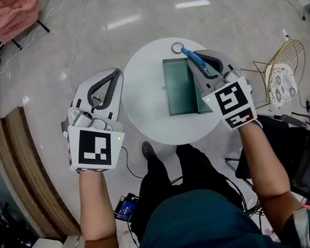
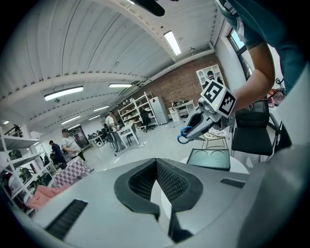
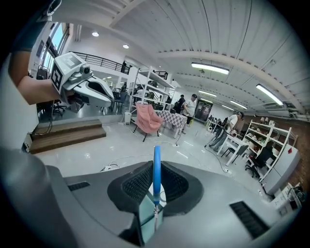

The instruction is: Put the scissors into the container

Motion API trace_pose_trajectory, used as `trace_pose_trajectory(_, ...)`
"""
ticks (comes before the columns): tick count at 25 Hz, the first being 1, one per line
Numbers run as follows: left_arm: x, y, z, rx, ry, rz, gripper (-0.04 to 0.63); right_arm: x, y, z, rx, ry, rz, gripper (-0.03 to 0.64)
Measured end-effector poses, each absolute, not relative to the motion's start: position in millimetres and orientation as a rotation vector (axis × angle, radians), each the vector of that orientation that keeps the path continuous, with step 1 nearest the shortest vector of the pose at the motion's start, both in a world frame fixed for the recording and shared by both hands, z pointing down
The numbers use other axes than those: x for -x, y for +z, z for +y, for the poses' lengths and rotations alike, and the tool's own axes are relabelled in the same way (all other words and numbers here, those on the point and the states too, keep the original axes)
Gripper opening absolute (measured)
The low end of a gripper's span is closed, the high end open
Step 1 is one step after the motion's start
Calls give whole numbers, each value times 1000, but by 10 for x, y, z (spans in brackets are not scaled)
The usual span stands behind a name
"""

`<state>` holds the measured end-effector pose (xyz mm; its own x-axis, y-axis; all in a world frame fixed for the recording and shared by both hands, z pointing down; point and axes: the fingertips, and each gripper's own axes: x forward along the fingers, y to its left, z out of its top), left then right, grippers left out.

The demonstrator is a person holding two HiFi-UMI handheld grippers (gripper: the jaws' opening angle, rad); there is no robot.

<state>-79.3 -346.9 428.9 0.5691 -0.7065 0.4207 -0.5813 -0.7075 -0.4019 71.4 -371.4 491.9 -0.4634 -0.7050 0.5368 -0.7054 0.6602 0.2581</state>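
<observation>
The person's forearms (image 1: pixel 95 204) stretch forward. The left gripper (image 1: pixel 117 72) has its fingers pressed together on nothing, and the round white table (image 1: pixel 146 101) lies just right of its fingertips. The right gripper (image 1: pixel 198 57) is clamped on the scissors (image 3: pixel 157 169). Their blue handle juts past its fingertips, and the green container (image 1: pixel 176 88) sits on the table just left of those fingers.

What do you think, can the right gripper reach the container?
Probably yes. The right gripper, shut on the scissors, hangs just above the open container, and nothing shows between them.
</observation>
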Motion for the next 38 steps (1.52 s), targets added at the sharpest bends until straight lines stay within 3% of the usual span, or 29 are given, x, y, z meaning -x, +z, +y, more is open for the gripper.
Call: trace_pose_trajectory(38, 834, 5631, -3878, 2691, -904, 1139, 17, -609, 6840, -4135, -968, 189, -2174, 54)
